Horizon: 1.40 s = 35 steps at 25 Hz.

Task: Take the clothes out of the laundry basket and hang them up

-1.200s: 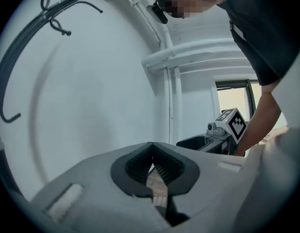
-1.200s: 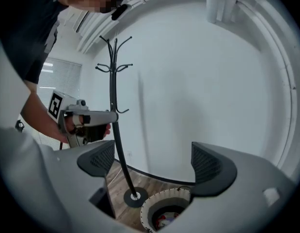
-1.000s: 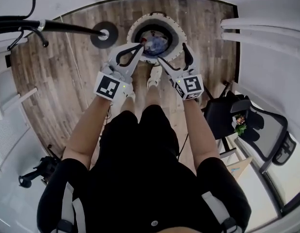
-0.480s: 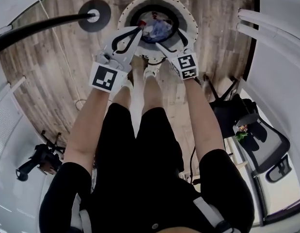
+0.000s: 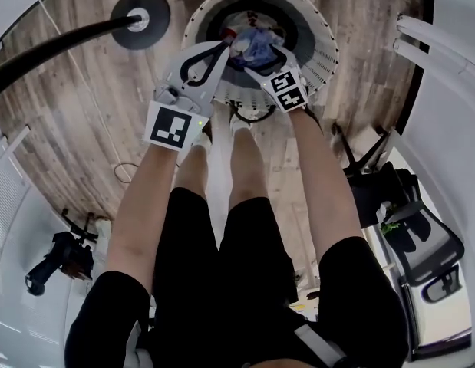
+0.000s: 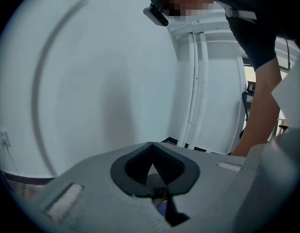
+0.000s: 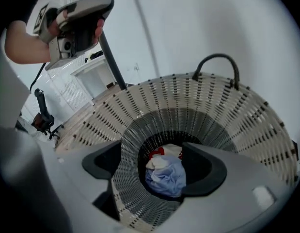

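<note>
Our right gripper (image 7: 157, 166), jaws apart, just narrowing, empty, points at the soft, lightweight blue garment (image 7: 171, 181) below; we'd pinch its crumpled top. Left gripper (image 6: 150, 149) clenched, empty.

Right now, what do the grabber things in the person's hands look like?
The left hand-held gripper and the right hand-held gripper are pale grey with dark lining inside their pointed jaws. Each carries a cube with black-and-white square markers. The arms are bare below short black sleeves. The right one's jaws have just been closing, gripping nothing.
</note>
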Available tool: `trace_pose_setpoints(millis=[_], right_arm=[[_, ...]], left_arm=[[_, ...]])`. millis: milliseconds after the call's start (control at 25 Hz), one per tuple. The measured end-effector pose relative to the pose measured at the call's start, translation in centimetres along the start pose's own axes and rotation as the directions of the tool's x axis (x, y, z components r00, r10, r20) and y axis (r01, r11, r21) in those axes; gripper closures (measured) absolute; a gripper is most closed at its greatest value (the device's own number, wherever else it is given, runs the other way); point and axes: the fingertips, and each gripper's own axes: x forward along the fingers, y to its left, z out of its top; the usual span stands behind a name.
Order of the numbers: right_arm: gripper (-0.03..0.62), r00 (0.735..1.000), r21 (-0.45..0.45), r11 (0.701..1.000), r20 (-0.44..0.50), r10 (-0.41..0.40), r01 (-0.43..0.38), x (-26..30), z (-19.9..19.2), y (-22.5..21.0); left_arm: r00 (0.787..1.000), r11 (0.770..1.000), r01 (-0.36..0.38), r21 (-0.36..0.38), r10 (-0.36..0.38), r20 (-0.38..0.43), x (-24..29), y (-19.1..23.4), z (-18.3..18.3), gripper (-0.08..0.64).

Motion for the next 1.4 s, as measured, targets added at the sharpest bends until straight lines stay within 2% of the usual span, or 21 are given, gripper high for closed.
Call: trace_pose_setpoints(millis=[200, 440, 640, 920, 1080, 1320, 1360, 1400], right_arm=[[0.213, 0.995, -0.063, 0.997, -0.094, 0.030, -0.036, 5.3, -2.5, -1.1], [0.225, 0.982, -0.108, 0.990, -0.177, 0.068, -0.088, 10.5, -5.6, -1.6], [0.235, 0.970, -0.138, 0.983, -0.226, 0.089, -0.122, 14.0, -8.1, -1.8], [0.244, 0.956, -0.178, 0.969, -0.268, 0.120, -0.172, 17.5, -10.9, -2.1], [0.294, 0.947, -0.211, 0.961, -0.302, 0.108, -0.177, 18.9, -12.3, -2.7], [0.307, 0.922, -0.234, 0.954, -0.375, 0.091, -0.189, 20.3, -14.5, -3.2], [0.327, 0.919, -0.239, 0.953, -0.386, 0.085, -0.188, 20.5, -14.8, -3.4], [0.383, 0.914, -0.240, 0.952, -0.397, 0.082, -0.189, 20.7, -15.0, -3.4]], left_arm=[[1.000, 1.000, 0.008, 0.005, -0.008, -0.013, 1.5, 1.0, -3.4, 0.557], [1.000, 0.999, -0.013, -0.048, 0.014, 0.009, 2.6, 2.0, -6.5, 0.557], [1.000, 0.999, -0.010, -0.041, 0.009, -0.007, 4.2, 2.0, -8.5, 0.557], [1.000, 0.998, -0.015, -0.066, 0.016, 0.022, 6.5, 2.8, -9.6, 0.557], [0.999, 0.996, -0.026, -0.083, 0.030, 0.038, 6.6, 3.5, -9.7, 0.557], [0.998, 0.996, -0.038, -0.086, 0.042, 0.042, 6.0, 3.6, -10.2, 0.555], [0.998, 0.995, -0.041, -0.089, 0.045, 0.042, 5.9, 3.6, -10.3, 0.555], [0.998, 0.995, -0.044, -0.091, 0.048, 0.042, 5.7, 3.7, -10.3, 0.555]])
